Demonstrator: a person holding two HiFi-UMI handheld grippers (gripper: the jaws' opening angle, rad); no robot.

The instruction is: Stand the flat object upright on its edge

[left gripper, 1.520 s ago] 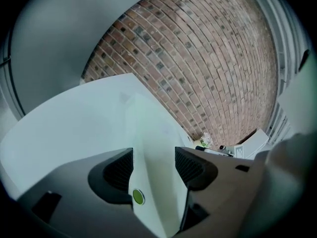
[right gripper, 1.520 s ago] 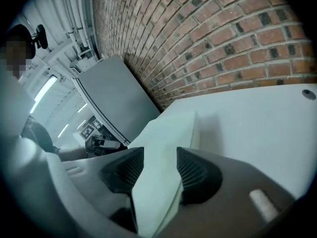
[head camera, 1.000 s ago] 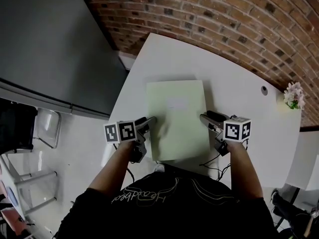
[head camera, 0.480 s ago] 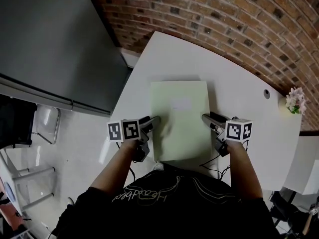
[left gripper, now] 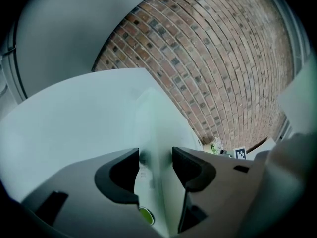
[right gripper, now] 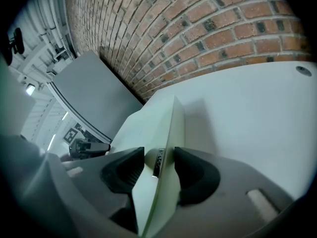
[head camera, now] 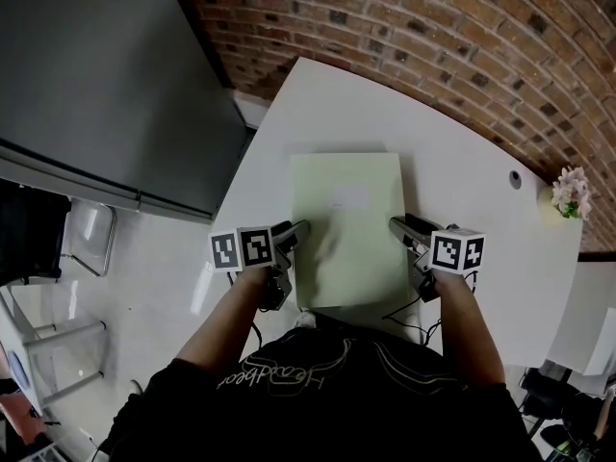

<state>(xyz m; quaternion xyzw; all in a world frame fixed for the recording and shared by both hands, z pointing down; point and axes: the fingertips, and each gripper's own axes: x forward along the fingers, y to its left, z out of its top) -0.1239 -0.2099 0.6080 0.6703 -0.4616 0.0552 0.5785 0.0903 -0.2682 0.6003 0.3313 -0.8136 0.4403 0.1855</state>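
A pale green flat folder lies on the white table, with its long sides to left and right. My left gripper is at its left edge. In the left gripper view the folder fills the gap between the jaws of that gripper; they have just been closing and now press on it. My right gripper is at the right edge. In the right gripper view the folder's thin edge runs between the jaws of that gripper, which are shut on it.
A brick wall runs behind the table. A large grey panel stands to the left, with a chair below it. A small pot of flowers and a cable hole are at the table's right end.
Both grippers stay at the folder's side edges and the folder keeps its place. Only the head view has shifted slightly.
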